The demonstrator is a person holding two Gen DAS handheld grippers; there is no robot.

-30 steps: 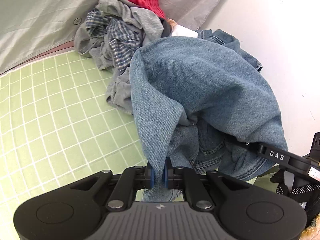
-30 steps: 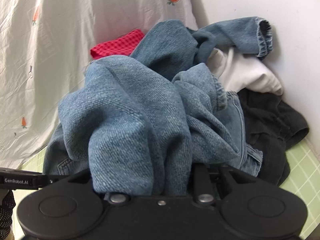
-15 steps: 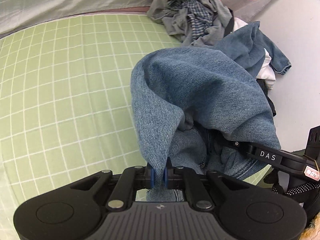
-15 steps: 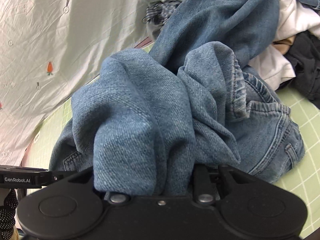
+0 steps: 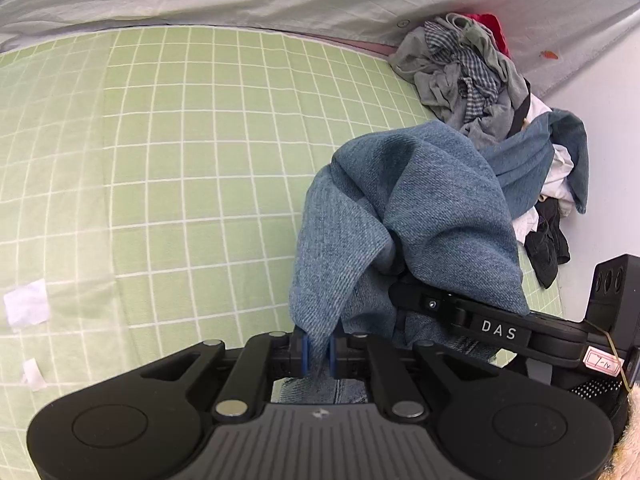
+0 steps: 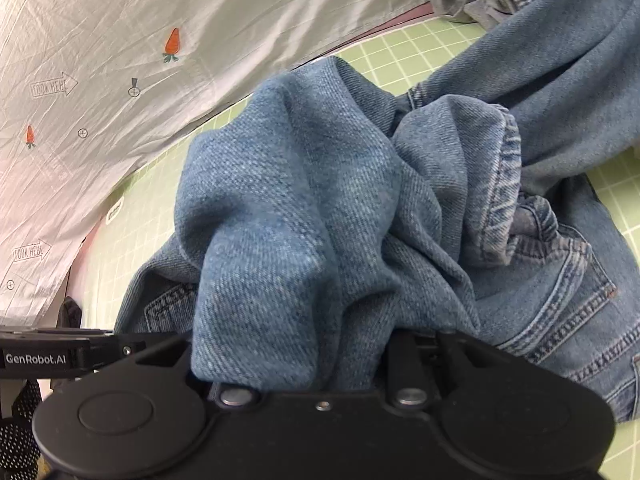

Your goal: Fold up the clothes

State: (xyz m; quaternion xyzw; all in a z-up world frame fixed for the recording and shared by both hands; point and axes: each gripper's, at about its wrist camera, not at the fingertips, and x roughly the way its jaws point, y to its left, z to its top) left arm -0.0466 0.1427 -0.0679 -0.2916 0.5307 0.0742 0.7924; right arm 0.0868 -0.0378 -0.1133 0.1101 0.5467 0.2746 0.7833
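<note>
Though gripper-pinched (image 5: 318,354), jeans (image 5: 416,208) v. bunched

Denim jeans (image 6: 312,208) are draping over my right hand-held gripper (image 6: 320,364), hiding its fingertips, so I am not seeing how its jaws stand. The jeans are running past the right wrist view's edge. The clothes pile (image 5: 472,76) is covering most of a red garment (image 5: 490,26).
</note>
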